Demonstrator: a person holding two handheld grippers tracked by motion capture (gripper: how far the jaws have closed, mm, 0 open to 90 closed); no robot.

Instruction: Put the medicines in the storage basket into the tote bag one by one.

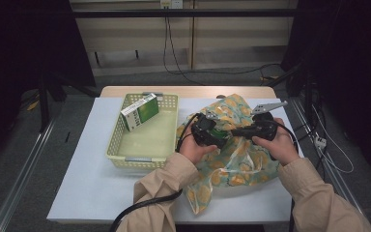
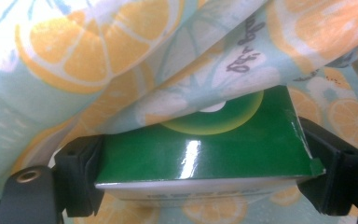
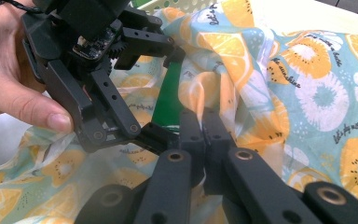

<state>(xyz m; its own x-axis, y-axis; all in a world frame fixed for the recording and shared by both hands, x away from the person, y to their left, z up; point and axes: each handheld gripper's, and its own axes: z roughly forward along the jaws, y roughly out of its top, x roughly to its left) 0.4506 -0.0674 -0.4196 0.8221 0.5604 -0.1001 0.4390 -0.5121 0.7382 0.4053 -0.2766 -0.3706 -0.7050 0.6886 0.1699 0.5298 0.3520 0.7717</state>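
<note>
A cloth bag [image 1: 234, 162] printed with lemon slices lies on the right half of the white table [image 1: 87, 188]. My left gripper [image 1: 214, 133] reaches into its mouth. In the left gripper view its jaws [image 2: 205, 179] are shut on the two ends of a glossy green box [image 2: 223, 147], which the bag's fabric [image 2: 121, 60] partly drapes over. My right gripper [image 1: 237, 130] sits just right of it. In the right gripper view its jaws [image 3: 204, 133] are shut, pinching the bag's edge [image 3: 223, 98] beside the left gripper [image 3: 98, 70] and a strip of the green box [image 3: 168, 100].
A pale yellow plastic basket [image 1: 125, 158] stands on the table left of the bag, with a green-and-white box [image 1: 139, 112] leaning in its far corner. Cables trail from both grippers toward the person. Metal rails run along both sides of the table.
</note>
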